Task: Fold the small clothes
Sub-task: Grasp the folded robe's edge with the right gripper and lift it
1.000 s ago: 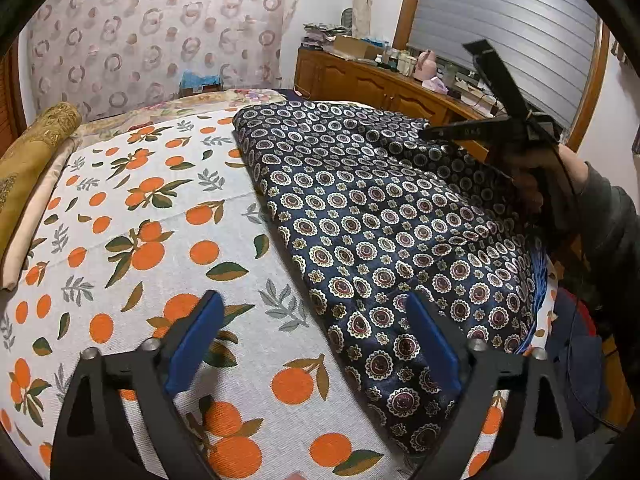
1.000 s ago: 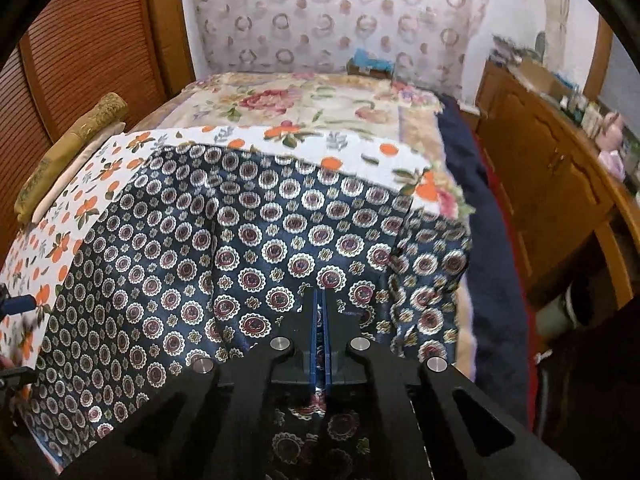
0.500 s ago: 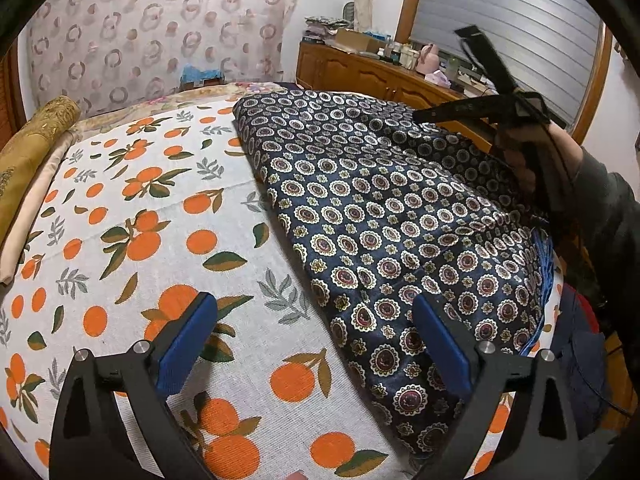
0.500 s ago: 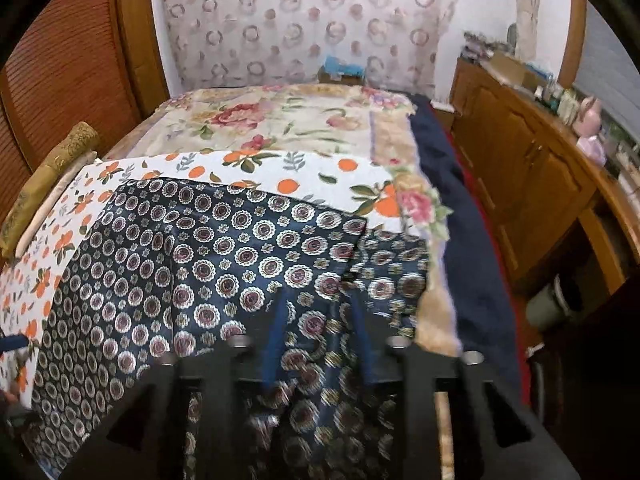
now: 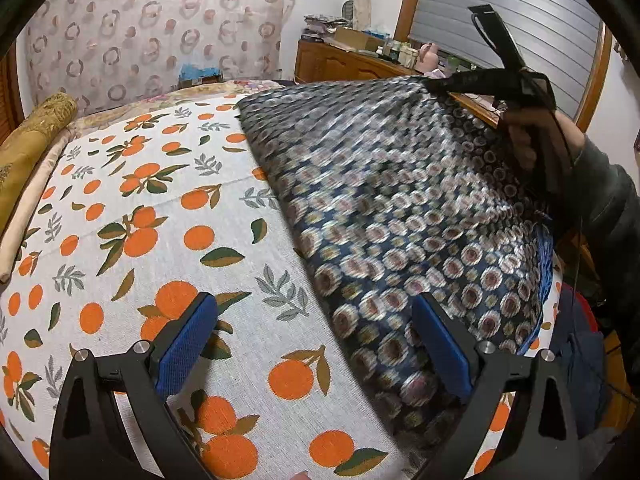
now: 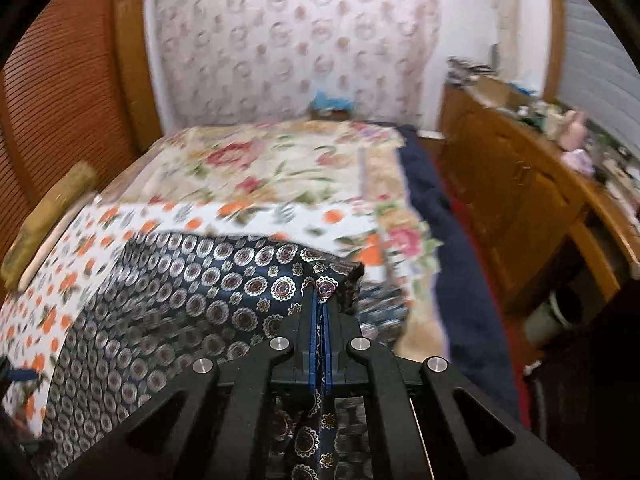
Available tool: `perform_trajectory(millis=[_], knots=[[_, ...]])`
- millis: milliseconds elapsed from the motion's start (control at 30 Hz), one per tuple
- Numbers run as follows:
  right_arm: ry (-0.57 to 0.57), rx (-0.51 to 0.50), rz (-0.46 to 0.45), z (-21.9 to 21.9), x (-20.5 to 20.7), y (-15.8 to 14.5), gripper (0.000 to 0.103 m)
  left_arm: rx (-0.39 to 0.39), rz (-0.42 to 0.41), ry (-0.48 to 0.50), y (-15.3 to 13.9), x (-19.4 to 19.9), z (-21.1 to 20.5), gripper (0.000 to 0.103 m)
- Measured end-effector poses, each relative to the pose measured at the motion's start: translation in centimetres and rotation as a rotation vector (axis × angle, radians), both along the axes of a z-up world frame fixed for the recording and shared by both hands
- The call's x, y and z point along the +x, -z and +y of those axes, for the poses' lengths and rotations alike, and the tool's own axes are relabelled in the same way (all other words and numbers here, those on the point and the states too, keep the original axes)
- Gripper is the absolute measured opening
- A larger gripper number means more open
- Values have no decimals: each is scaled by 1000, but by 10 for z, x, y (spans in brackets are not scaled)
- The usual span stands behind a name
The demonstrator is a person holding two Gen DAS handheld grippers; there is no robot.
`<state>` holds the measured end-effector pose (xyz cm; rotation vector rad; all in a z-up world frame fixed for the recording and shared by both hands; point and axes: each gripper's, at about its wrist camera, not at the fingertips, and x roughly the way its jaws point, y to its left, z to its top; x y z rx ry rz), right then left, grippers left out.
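Presently catalogued, one bed and its contents.

Item: navy garment (image 5: pixel 404 216), dark blue with a ringed medallion print; kind of garment cannot be told. Spread over the right half of the bed in the left wrist view, its left edge running diagonally across the orange-print sheet (image 5: pixel 168 208). Far right corner raised off the bed, cloth blurred.

Item: right gripper (image 6: pixel 319 312), black frame, blue pads. Its jaws have just been closing and now stand pressed together with a fold of the navy garment pinched between them; a strip of the cloth trails back under the frame. Seen from the left wrist view (image 5: pixel 436 85) it sits at the lifted corner, held by a hand (image 5: pixel 532 140) in a dark sleeve.

Item: left gripper (image 5: pixel 316 344), same make. Jaws spread wide, nothing between them; it hovers over the near part of the bed, one blue pad above the orange-print sheet, the other above the garment's near edge.

Item: floral bedcover (image 6: pixel 280 160), cream with red roses, beyond the sheet.

Item: gold bolster (image 5: pixel 32 136), along the bed's left side.

Item: wooden sideboard (image 6: pixel 516 184), right of the bed, top cluttered with small articles.

Item: curtain (image 5: pixel 160 28), pale, ring-patterned, behind the bed.
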<state>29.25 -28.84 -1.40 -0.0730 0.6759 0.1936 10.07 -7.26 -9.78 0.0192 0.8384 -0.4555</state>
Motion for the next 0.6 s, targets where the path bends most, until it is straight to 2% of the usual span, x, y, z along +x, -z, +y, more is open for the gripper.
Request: perform_trajectory(millis=[67, 100, 133, 200, 267, 333, 433, 533, 600], knots=[[63, -24, 13, -8, 0, 0, 2, 0, -2, 1, 0, 0, 0, 98], [67, -33, 20, -8, 0, 1, 8, 1, -2, 2, -1, 0, 0, 98], [63, -45, 33, -8, -1, 3, 20, 2, -3, 3, -1, -1, 0, 98], [63, -67, 32, -8, -10, 6, 31, 5, -5, 4, -1, -2, 0, 98], [30, -66, 15, -7, -30, 7, 33, 5, -6, 3, -2, -2, 0, 98], [13, -63, 8, -6, -49, 10, 41, 7, -8, 2, -2, -2, 0, 98], [-26, -45, 1, -6, -88, 17, 47, 9, -10, 2, -2, -2, -1, 98], [-29, -38, -9, -14, -125, 25, 57, 10, -10, 3, -2, -2, -1, 98], [-10, -31, 15, -20, -146, 29, 59, 16, -11, 7, -3, -3, -3, 98]])
